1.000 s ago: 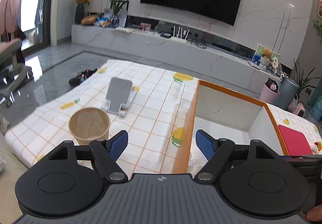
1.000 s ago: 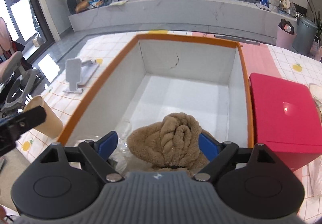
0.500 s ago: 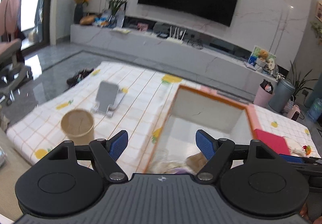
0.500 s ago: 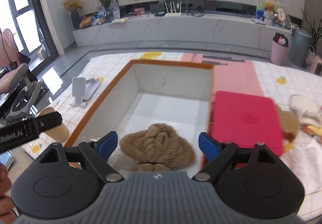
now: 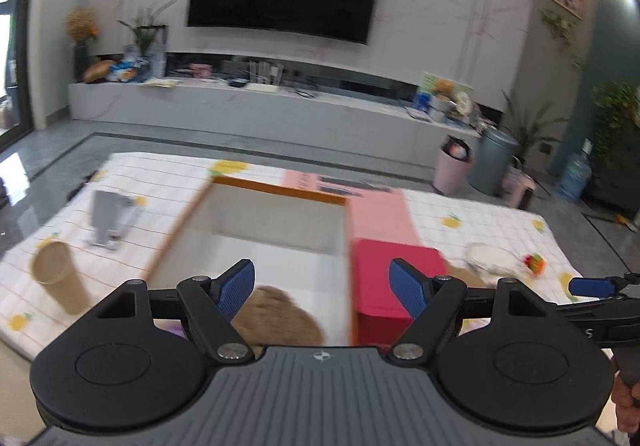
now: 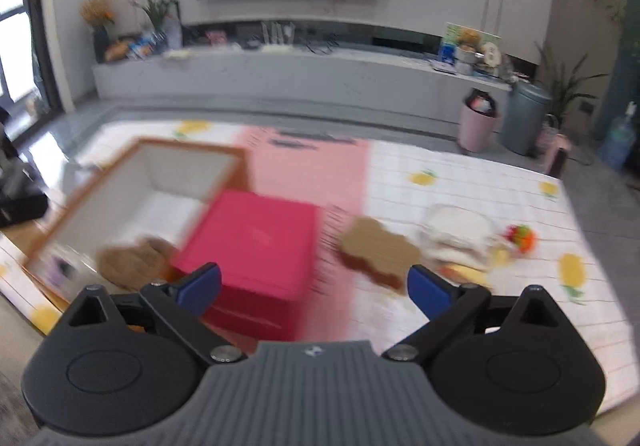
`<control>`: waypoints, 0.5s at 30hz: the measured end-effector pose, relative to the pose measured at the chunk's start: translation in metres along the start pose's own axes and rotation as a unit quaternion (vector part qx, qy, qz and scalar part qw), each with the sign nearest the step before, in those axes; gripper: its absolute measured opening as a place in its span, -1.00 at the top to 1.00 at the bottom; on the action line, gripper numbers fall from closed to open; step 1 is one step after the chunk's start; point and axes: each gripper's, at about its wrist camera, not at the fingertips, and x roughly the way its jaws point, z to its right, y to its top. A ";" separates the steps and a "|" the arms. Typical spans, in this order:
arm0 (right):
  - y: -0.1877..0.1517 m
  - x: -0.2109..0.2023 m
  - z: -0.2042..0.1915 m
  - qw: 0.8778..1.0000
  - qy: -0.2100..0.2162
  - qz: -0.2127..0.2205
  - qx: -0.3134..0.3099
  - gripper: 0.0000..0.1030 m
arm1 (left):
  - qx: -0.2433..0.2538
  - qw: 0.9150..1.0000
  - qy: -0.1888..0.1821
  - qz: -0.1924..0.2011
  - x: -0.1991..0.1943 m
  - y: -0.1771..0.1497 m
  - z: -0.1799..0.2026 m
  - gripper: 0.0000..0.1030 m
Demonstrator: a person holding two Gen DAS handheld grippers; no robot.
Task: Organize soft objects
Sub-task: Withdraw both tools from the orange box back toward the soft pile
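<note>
One fluffy tan knitted item (image 6: 134, 260) lay in the near corner of the orange-rimmed white storage box (image 6: 86, 193), at lower left of the right wrist view, so one soft thing was judged stowed and the step in hand was the reach for another. A flat tan plush piece (image 6: 378, 250) lay on the checked tablecloth (image 6: 460, 181) right of centre, just beside a heap of white cloth (image 6: 456, 232). The right gripper (image 6: 316, 284) was spread wide and held nothing, as was the left gripper (image 5: 322, 284). The next move would call for lowering the right one over that plush piece. Compared with a second ago, the right view had swung off the box toward the closed magenta box (image 6: 256, 242) and the items beyond; the left view now showed the box interior.
</note>
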 end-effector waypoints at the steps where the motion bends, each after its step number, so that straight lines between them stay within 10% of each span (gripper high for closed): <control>1: -0.006 0.002 0.014 1.000 -0.012 -0.004 0.004 -0.90 | 0.007 1.000 -0.005 -0.005 0.005 -0.003 0.010 -0.75; 15: -0.063 0.056 0.153 0.986 -0.135 -0.062 0.080 -0.91 | 0.092 0.986 -0.092 -0.101 0.084 -0.064 0.145 -0.75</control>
